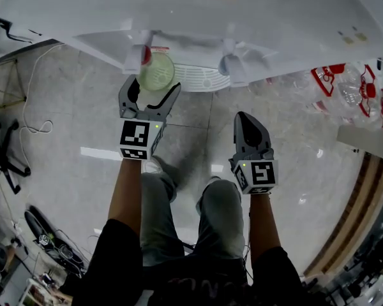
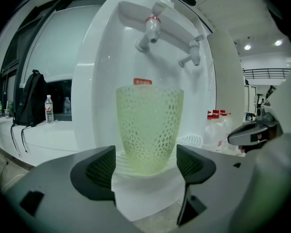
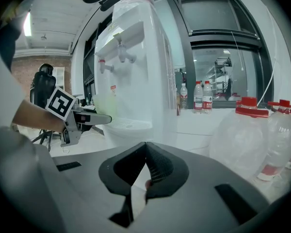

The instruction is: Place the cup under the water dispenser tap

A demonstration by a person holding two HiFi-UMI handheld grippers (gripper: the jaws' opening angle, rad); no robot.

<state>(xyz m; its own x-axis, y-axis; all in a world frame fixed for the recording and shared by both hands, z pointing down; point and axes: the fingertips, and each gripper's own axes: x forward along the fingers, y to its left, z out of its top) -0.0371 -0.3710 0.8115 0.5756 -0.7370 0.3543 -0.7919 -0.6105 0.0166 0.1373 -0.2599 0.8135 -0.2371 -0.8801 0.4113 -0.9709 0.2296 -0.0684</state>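
Pale green latticed cup (image 2: 149,130) stands upright on the water dispenser's (image 2: 99,81) drip tray (image 2: 140,198), under its red-ringed tap (image 2: 150,29). Left gripper (image 2: 148,165) faces the dispenser, jaws spread wide flanking the cup, pads clear. Right gripper (image 3: 145,166) sits back from the dispenser, jaws together, empty.

Head camera looks steeply down; all three views share the dispenser (image 1: 274,24).

Glossy pale floor (image 1: 83,139) — dark-framed windows (image 3: 223,42) above a white ledge (image 3: 199,120) — ceiling spotlights (image 2: 247,46) lit.
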